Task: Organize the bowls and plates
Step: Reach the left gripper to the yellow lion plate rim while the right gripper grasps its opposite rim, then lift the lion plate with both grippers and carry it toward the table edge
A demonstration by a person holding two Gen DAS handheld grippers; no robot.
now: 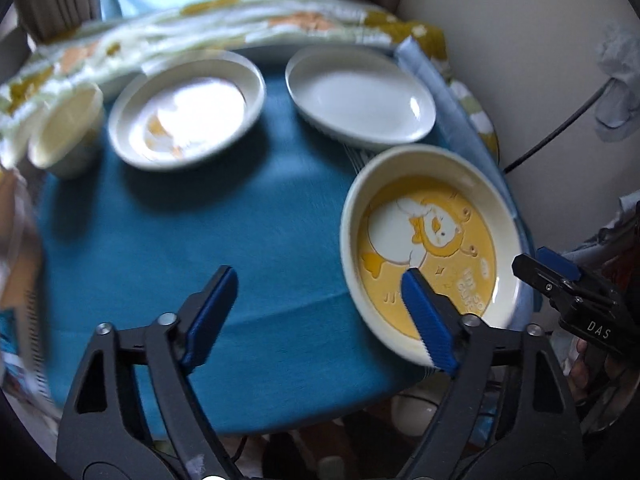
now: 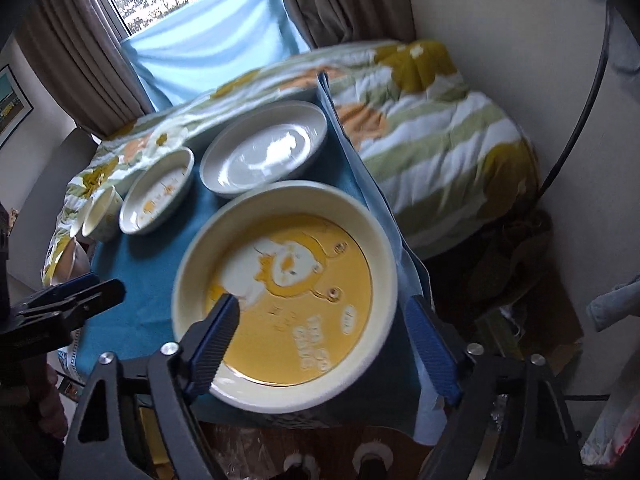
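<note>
A yellow plate with a cartoon animal (image 1: 428, 240) (image 2: 320, 248) lies at the near right corner of the teal-covered table (image 1: 160, 248). My left gripper (image 1: 318, 280) is open over the bare cloth, and its right finger overlaps the plate's near rim. My right gripper (image 2: 322, 306) is open above the same plate, with one finger over the plate's inside and the other past its right rim. Neither pad presses on the plate. Behind it sit a plain white plate (image 1: 360, 100) (image 2: 264, 148), a white plate with orange marks (image 1: 188, 108) (image 2: 158, 192) and a small cream cup (image 1: 66, 128) (image 2: 100, 212).
A striped green, white and yellow quilt (image 2: 440, 140) lies on the bed behind and to the right of the table. A light blue cloth edge (image 1: 452, 112) runs along the table's right side. Curtains (image 2: 80, 60) and a window stand at the back. A black cable (image 2: 580, 120) hangs by the wall.
</note>
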